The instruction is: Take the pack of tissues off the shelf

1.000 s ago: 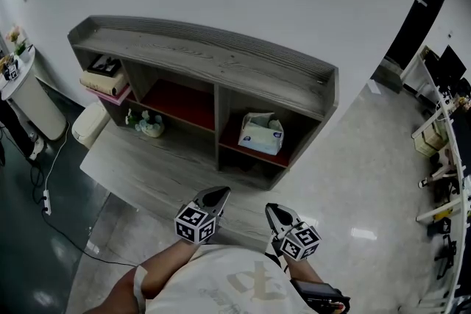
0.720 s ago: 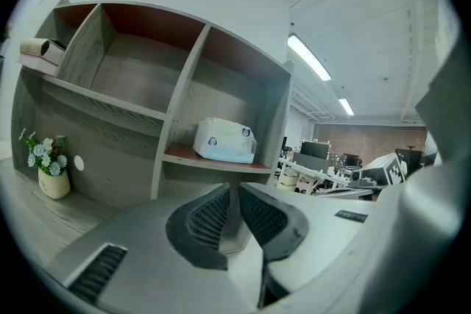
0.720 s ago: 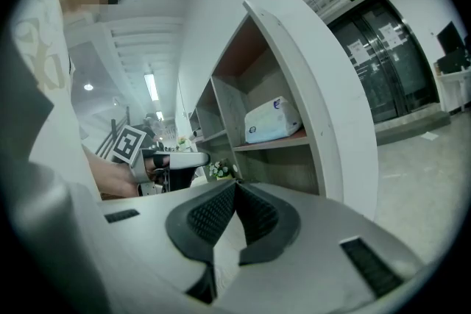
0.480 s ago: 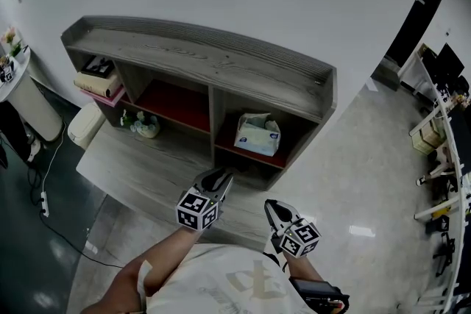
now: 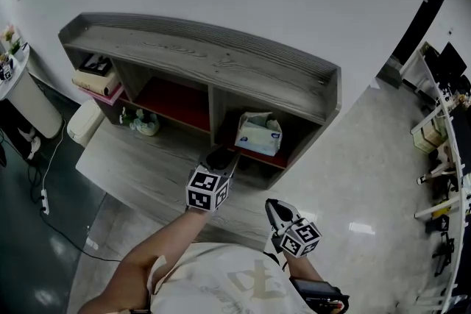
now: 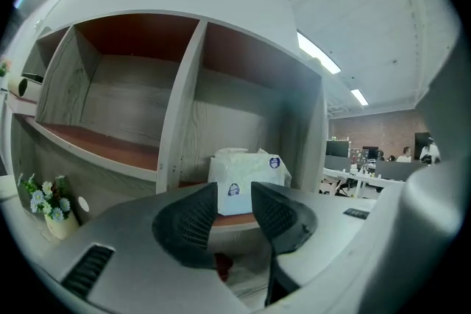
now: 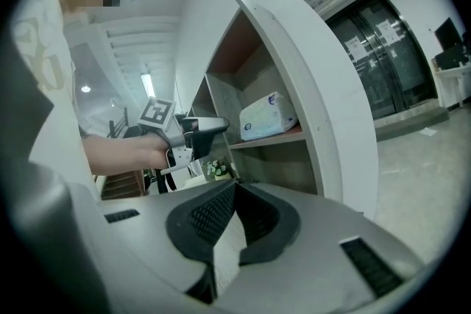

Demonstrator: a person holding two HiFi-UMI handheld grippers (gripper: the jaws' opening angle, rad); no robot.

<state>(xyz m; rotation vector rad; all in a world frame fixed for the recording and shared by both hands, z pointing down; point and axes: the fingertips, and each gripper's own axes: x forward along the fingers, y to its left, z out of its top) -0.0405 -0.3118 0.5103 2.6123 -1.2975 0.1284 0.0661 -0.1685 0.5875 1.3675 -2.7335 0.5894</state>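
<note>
Head view: tissues (image 5: 259,134) sit in the lower right bay of the shelf (image 5: 221,55), on its red board. Left gripper (image 5: 221,157) points at that bay, near the pack but not touching it. Right gripper (image 5: 278,211) hangs low by my body.

Left gripper view: jaws have just been opening and stand apart, nothing between the pads. Tissues (image 6: 246,165) show beyond the gap, set back in the bay. Pack is white soft film with small round blue labels and a crumpled top, possibly a pulled tissue. Judgement: light, squashy, film likely slick. Best taken across the two short sides at mid-height with a gentle squeeze, clear of the loose top.

Right gripper view: jaws meet tip to tip, empty. Tissues (image 7: 268,116) seen side-on on the board.
</note>
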